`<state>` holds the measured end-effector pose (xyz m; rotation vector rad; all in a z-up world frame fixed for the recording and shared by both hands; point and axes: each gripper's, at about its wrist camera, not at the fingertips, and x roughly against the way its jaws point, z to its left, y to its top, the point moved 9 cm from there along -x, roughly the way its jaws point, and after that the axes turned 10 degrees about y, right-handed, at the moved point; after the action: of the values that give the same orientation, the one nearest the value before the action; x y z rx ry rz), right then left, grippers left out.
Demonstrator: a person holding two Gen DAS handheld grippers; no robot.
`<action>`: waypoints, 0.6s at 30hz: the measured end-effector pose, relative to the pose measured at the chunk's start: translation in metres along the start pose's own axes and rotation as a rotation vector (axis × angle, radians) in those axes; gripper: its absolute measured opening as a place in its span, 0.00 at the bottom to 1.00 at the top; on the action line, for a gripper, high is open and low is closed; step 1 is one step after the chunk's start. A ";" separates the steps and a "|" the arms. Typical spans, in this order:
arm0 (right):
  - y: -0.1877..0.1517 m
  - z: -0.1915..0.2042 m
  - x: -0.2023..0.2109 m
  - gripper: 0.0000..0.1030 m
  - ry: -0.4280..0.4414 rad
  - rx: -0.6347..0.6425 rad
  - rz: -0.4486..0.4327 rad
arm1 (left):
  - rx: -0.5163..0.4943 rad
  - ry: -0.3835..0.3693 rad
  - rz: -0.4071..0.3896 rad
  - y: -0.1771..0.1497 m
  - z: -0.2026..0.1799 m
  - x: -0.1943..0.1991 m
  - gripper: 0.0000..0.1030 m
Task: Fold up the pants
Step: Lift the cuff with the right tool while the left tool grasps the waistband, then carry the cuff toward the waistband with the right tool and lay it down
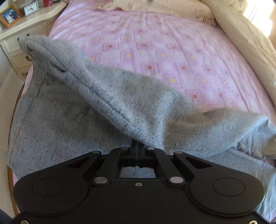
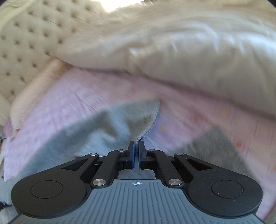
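Pants, grey knit, spread on pink patterned bed sheet, part lifted off bed into raised ridge. Left gripper jaws closed on fabric edge, cloth draping over fingertips. Right gripper jaws nearly together, pinching hemmed edge of pants between blue pads. Cream duvet bunched beyond. Nightstand beside bed, clock and framed photo on top.

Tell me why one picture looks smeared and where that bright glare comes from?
Right wrist view: motion blur smears the duvet and pink sheet, while the right hand-held gripper stays crisp; glare washes out the top edge. Left wrist view: mostly sharp, slight blur on the grey pants, sunlight glaring at the upper right, fisheye curving the bed.
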<state>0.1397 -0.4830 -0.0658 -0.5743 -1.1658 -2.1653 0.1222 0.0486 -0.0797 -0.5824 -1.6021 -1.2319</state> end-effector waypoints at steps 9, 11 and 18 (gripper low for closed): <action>0.028 -0.022 0.090 0.04 -0.084 0.054 -0.094 | -0.090 -0.046 -0.108 -0.004 -0.004 0.055 0.00; 0.019 -0.033 0.082 0.04 -0.096 0.036 -0.061 | -0.114 -0.065 -0.087 -0.010 -0.010 0.046 0.06; -0.002 -0.034 0.059 0.04 -0.160 0.077 -0.007 | -0.046 -0.151 -0.008 0.010 -0.024 0.033 0.49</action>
<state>0.0930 -0.5292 -0.0485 -0.7207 -1.3315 -2.1012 0.1275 0.0243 -0.0461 -0.7123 -1.7061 -1.2583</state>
